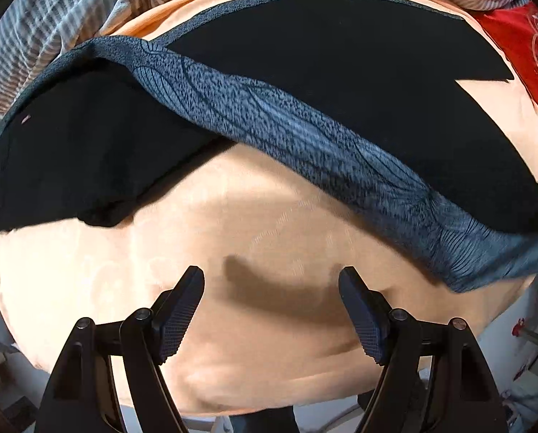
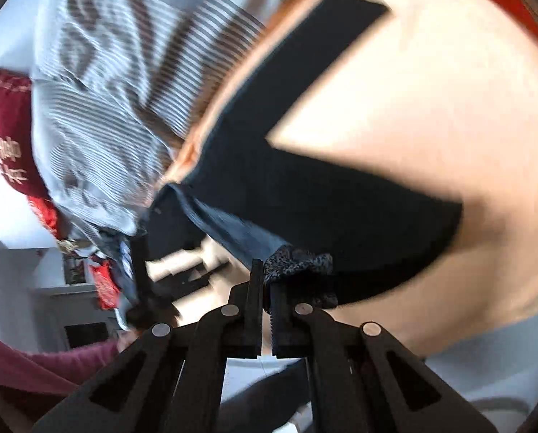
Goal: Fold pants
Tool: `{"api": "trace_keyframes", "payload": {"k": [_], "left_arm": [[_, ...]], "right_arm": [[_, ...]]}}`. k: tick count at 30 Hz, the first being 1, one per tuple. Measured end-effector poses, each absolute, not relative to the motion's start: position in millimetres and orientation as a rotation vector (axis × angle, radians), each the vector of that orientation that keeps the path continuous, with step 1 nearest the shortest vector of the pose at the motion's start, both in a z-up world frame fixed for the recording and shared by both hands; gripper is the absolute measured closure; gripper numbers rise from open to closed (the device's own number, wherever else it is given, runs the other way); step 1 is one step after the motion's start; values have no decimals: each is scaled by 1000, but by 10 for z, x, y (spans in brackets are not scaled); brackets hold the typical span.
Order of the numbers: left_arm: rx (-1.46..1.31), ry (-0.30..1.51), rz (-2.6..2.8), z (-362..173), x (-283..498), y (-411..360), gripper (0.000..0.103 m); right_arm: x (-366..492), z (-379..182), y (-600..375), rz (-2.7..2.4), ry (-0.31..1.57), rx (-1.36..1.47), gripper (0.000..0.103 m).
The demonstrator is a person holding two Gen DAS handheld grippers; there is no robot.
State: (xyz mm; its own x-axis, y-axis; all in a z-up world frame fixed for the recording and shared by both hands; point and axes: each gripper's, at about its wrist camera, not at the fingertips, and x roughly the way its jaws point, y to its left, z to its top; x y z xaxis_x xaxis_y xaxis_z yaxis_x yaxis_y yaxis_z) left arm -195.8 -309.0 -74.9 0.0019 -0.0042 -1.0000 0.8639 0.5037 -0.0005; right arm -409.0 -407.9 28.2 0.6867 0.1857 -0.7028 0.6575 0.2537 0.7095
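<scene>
Left wrist view: left gripper (image 1: 271,290) spread wide, nothing between its ridged dark pads (image 1: 182,315), hanging over bare peach-coloured bed sheet (image 1: 261,238) and casting a shadow on it. Beyond the fingertips, well apart from them, black pants with a blue-grey patterned lining (image 1: 341,83) spread across the sheet. Waist part at left turned over, showing the patterned inner side as a broad band (image 1: 287,133) running from upper left down to the right edge. One leg end visible at upper right, cut off squarely. Behind the pants, rumpled grey-and-white striped quilt (image 1: 52,18); at the right edge, red embroidered cloth (image 1: 528,47).

Right wrist view, blurred: right gripper (image 2: 266,288) pinched narrow on a bunched bit of the patterned waistband (image 2: 298,263), fabric caught between the pads. From there the pants (image 2: 323,195) lying on the peach sheet (image 2: 449,108), two legs splayed in a V, one toward the top, one toward the right. Striped quilt (image 2: 124,72) at left, dark red embroidered cushion (image 2: 5,137) beyond it. Left gripper (image 2: 141,270) dimly seen at lower left; cannot tell its spread from here.
</scene>
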Motion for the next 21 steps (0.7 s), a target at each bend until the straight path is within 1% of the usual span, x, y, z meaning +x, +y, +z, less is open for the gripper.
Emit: {"api": "trace_keyframes", "payload": {"k": [5,8,10,13,16,18,21], "left_arm": [[767,1453,-783,-798,-2035,-3231,25],[735,1463,-775,-817,-2097,-3362,25],[724,1471,-771,-842,-2136,-3451,25],[719,1480,-760,-885,-2230,-3557,25],[725,1491,-747,-949,-2292,-3632,25],[722,1497,-739,-977,-2307,-3656,25],[730,1499,-730,-1027,-2375,-3550,25]], "right_arm": [[-3885,406,-4508,-327,753,1304,100],[-3758,407,-4586,-313,809,1268,100],[-3685,267,-4535,-271,924,1236,96],[-3671,-42,-4401,-206,1066,1244,95],[-3738,-228,-4319,-180,1091,1280,92],[-3776,-333,-4303,-174,1090,1322,86],[-3787,-451,-4297,-183,1128,1348,85]]}}
